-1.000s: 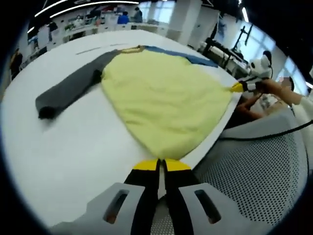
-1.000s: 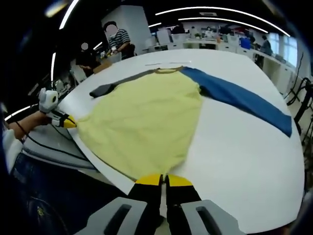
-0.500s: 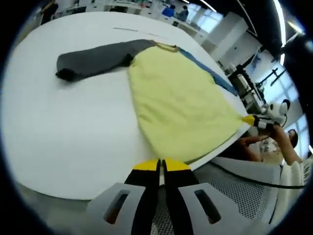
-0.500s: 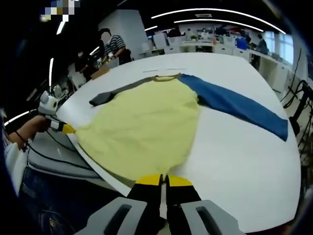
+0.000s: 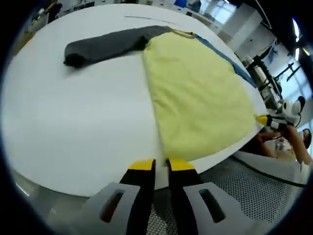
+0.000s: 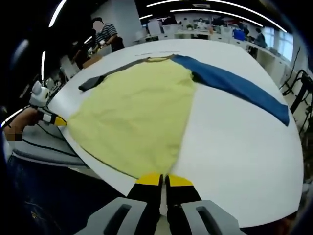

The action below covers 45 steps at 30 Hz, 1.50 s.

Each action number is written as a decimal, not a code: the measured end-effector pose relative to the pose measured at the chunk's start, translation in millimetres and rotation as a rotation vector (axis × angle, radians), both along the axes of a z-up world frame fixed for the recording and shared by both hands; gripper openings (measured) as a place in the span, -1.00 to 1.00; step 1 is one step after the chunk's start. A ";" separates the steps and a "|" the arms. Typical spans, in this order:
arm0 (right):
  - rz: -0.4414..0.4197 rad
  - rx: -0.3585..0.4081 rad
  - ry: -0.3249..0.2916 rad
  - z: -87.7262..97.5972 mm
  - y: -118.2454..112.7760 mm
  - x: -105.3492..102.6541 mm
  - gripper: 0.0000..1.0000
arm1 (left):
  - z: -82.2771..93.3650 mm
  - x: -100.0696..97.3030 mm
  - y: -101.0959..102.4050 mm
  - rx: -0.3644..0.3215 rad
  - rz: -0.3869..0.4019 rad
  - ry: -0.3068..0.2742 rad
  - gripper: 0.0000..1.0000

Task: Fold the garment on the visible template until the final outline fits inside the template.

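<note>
A long-sleeved shirt lies flat on the white table [image 5: 73, 127], collar at the far side. Its body is yellow [image 5: 195, 93] [image 6: 137, 107], with one grey sleeve [image 5: 107, 44] [image 6: 105, 77] and one blue sleeve [image 6: 234, 85]. My left gripper [image 5: 161, 166] has its jaws slightly apart, white table showing between them, and the hem corner lies just ahead of the tips. It also appears as the left gripper [image 6: 58, 121] beside that corner. My right gripper [image 6: 164, 180] is shut on the other hem corner, seen too as the right gripper [image 5: 266, 119].
The hem runs along the table's near edge. A grey mesh chair [image 5: 254, 196] and a black cable [image 5: 274, 174] sit below that edge. A thin line mark [image 5: 146, 19] lies beyond the collar. People stand at desks in the background [image 6: 102, 34].
My left gripper's jaws have parted slightly and the hem corner is no longer pinched to a point between them. Both cameras have shifted; the shirt body lies flatter.
</note>
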State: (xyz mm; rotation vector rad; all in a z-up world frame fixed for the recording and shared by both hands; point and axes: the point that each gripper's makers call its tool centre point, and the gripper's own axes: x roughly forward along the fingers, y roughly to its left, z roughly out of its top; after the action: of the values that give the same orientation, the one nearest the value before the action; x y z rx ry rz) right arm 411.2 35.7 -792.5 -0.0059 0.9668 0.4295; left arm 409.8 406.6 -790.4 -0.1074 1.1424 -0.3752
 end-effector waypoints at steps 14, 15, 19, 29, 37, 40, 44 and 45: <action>0.003 0.064 -0.107 23.6 4.5 15.7 -0.48 | 20.8 17.8 -15.4 -0.026 -0.168 -0.231 -0.30; 0.000 0.075 -0.147 28.7 4.2 21.8 -0.33 | 24.7 21.4 -16.2 -0.032 -0.168 -0.271 -0.25; -0.020 0.119 -0.205 44.0 3.5 33.5 0.07 | 34.6 26.3 -16.9 -0.054 -0.183 -0.357 -0.08; -0.034 0.094 -0.282 65.0 -12.3 58.6 0.58 | 56.1 39.1 -20.4 -0.102 -0.196 -0.500 0.29; -0.075 0.059 -0.296 67.0 -39.6 76.7 0.83 | 72.0 46.9 -29.6 -0.154 -0.213 -0.589 0.51; -0.095 0.054 -0.302 68.3 -50.7 84.3 0.85 | 74.5 49.0 -30.6 -0.157 -0.219 -0.600 0.61; -0.177 0.108 -0.322 76.6 -67.5 98.8 0.88 | 77.4 51.8 -33.1 -0.173 -0.228 -0.615 0.72; -0.197 0.122 -0.325 78.8 -72.8 102.1 0.89 | 77.5 52.3 -33.8 -0.173 -0.230 -0.616 0.75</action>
State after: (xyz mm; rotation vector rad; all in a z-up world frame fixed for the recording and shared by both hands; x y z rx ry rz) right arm 513.3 -37.2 -713.8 0.1258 0.6137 0.2938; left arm 462.1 372.8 -712.9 -0.0076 0.5117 -0.6585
